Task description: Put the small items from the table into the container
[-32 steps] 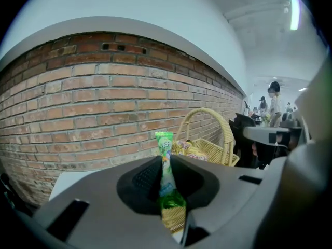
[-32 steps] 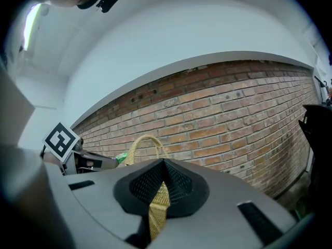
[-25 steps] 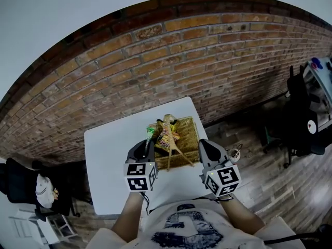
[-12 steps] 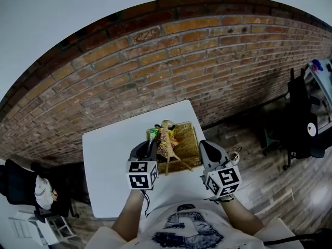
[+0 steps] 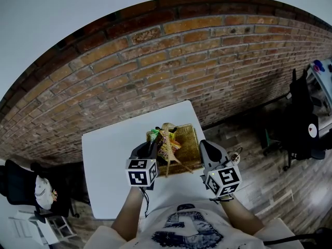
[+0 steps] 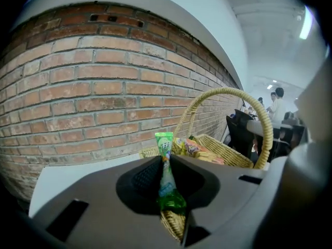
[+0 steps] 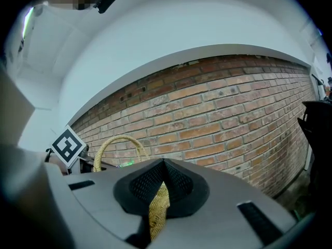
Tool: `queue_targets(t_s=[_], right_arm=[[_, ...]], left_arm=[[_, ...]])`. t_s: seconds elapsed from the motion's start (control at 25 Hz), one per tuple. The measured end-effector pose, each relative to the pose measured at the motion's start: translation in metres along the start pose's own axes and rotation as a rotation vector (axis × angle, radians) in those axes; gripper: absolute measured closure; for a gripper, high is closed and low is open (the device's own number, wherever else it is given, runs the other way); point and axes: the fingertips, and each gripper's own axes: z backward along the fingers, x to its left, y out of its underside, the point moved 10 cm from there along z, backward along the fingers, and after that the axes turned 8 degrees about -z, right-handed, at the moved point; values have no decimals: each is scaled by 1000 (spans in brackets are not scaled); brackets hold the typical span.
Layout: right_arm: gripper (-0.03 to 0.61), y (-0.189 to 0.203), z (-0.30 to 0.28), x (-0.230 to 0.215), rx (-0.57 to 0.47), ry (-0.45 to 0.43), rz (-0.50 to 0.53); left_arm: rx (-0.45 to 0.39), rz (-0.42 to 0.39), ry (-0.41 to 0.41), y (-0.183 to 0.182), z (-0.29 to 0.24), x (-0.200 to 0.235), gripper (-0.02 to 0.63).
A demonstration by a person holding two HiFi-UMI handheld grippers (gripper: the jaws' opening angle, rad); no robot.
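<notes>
A wicker basket with a hoop handle stands on the white table and holds several snack packets. My left gripper is at the basket's near left corner, shut on a thin green packet whose top sticks up past the jaws. In the head view the green packet hangs over the basket's left rim. My right gripper is at the basket's right side, and in the right gripper view this gripper is shut on the basket's wicker rim.
A brick wall runs close behind the table. The table's right edge drops to wooden floor. A black chair stands far right and another chair at the left. People stand far off.
My left gripper has carried the green packet a little forward and down, closer over the basket's left rim. The right gripper keeps its hold on the basket's rim.
</notes>
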Motion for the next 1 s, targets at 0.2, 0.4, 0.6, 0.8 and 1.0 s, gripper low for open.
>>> queue_targets(t_s=[0.2, 0.4, 0.6, 0.8, 1.0], right_arm=[[558, 1, -5, -3, 5, 2, -8], [558, 2, -10, -2, 13, -5, -14], [558, 4, -10, -3, 21, -3, -19], [558, 3, -11, -5, 18, -3, -27], [558, 5, -9, -3, 20, -8, -28]], left_arm=[[21, 4, 13, 2, -4, 0, 517], [38, -21, 19, 1, -9, -2, 517], [8, 6, 24, 2, -8, -1, 515], [-13, 21, 20, 3, -7, 0, 497], [-28, 24, 17, 4, -5, 2, 463]])
